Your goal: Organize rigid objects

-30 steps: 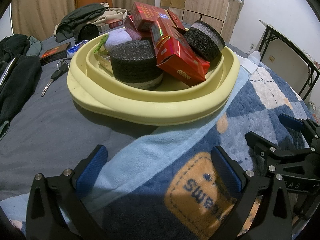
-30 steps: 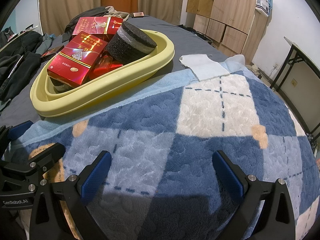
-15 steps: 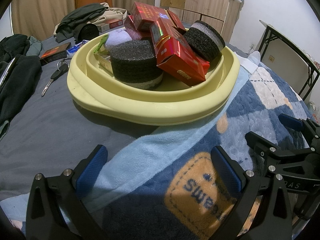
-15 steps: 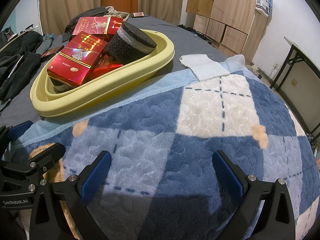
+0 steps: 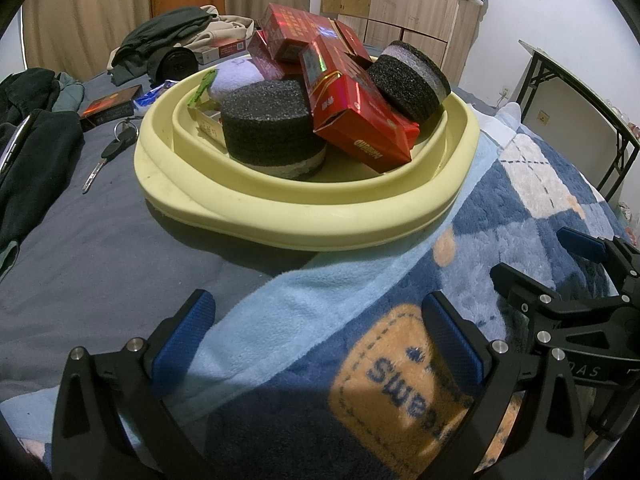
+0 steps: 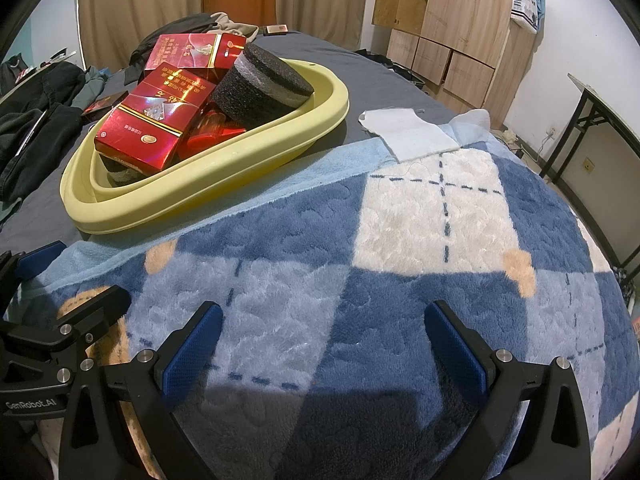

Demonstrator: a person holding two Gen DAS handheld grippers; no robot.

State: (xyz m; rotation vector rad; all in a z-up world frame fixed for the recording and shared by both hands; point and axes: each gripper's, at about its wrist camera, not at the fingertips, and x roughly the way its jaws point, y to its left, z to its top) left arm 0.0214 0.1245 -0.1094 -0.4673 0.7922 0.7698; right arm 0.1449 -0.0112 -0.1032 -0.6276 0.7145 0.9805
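A pale yellow basin [image 5: 304,220] sits on the bed and also shows in the right wrist view [image 6: 200,184]. It holds several red boxes [image 5: 352,120], two black foam discs [image 5: 268,128] and a pale purple ball [image 5: 236,76]. My left gripper [image 5: 316,328] is open and empty, low over the blanket in front of the basin. My right gripper [image 6: 324,336] is open and empty over the blue checked blanket, to the right of the basin. Each gripper shows at the edge of the other's view.
A blue checked fleece blanket [image 6: 400,240] covers the near bed. A white cloth [image 6: 412,136] lies beside the basin. Keys [image 5: 108,156], a small dark box [image 5: 108,106] and dark clothes [image 5: 32,152] lie left of the basin. A black-framed table [image 6: 600,128] stands right.
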